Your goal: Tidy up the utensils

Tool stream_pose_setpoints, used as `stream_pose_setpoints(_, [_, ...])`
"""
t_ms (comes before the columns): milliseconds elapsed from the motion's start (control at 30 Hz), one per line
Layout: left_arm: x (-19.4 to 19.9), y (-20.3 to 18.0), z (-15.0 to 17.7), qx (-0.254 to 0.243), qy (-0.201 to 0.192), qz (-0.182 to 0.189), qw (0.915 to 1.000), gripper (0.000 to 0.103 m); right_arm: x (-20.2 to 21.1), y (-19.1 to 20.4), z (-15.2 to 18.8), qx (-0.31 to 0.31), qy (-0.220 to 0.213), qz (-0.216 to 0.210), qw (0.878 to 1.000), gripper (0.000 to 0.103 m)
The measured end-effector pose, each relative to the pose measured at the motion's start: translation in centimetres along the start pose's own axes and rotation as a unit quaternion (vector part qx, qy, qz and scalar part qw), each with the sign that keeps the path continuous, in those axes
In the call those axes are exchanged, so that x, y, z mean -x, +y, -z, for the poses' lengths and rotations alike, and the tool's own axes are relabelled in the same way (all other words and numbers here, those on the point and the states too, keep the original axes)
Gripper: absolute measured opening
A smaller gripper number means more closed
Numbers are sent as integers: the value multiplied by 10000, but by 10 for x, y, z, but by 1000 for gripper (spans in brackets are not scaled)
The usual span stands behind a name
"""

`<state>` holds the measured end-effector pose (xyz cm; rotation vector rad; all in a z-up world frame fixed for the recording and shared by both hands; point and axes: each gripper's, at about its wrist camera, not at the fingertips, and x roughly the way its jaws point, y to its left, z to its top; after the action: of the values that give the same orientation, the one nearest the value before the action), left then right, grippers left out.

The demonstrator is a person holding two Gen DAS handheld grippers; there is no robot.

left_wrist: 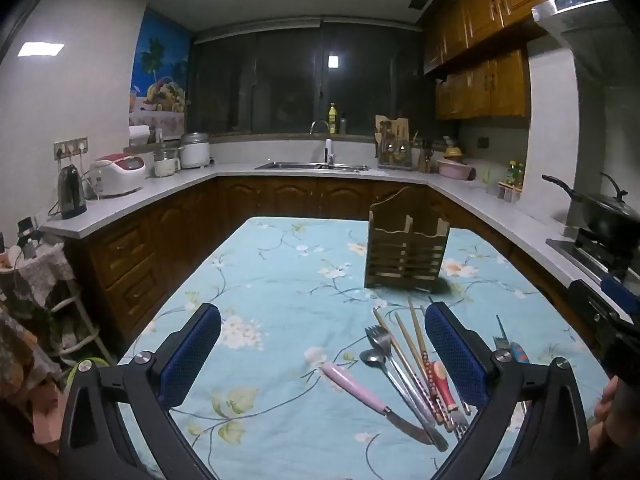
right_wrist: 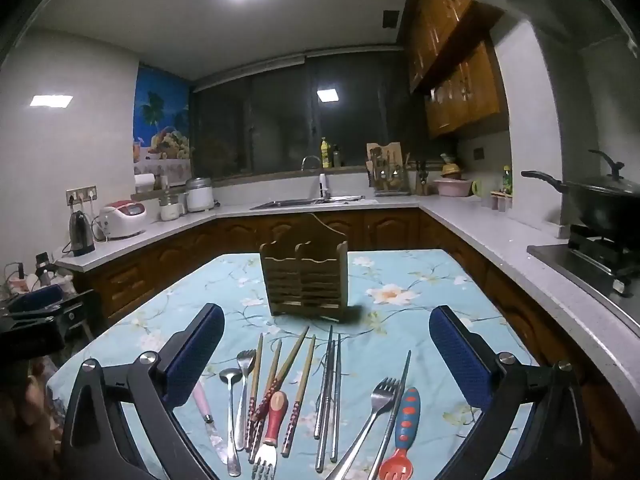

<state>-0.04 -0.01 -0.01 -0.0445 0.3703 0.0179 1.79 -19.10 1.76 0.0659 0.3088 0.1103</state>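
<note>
A wooden two-compartment utensil holder (right_wrist: 304, 280) (left_wrist: 406, 256) stands upright on the floral blue table (right_wrist: 420, 280). In front of it lie loose utensils: a pink-handled knife (left_wrist: 352, 386) (right_wrist: 202, 400), a spoon (right_wrist: 231, 380), forks (right_wrist: 378, 396), wooden chopsticks (right_wrist: 296, 348), metal chopsticks (right_wrist: 330, 380), a red-handled fork (right_wrist: 276, 412) and a blue-and-orange fork (right_wrist: 404, 428). My right gripper (right_wrist: 326, 324) hovers open above the utensils. My left gripper (left_wrist: 322, 322) is open too, with the utensil pile near its right finger. Neither holds anything.
Counters wrap around the table: kettle (left_wrist: 71, 192) and rice cooker (left_wrist: 118, 174) left, sink (left_wrist: 310, 166) at the back, stove with a black wok (right_wrist: 604, 200) right. The other gripper's body (left_wrist: 604, 320) shows at the left wrist view's right edge.
</note>
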Motion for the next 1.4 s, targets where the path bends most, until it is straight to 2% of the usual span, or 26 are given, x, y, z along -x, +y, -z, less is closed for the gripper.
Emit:
stream_pose_setpoints(267, [1, -7, -5, 8, 133, -36, 9999, 102, 0, 1, 0, -70, 64, 10, 10000, 103])
stream_pose_setpoints(500, [1, 4, -6, 44, 115, 24, 9999, 102, -2, -1, -2, -81, 85, -10, 9999, 103])
stream_pose_setpoints(1400, [-4, 1, -3, 32, 104, -8, 9999, 102, -5, -4, 3, -112, 105, -10, 9999, 103])
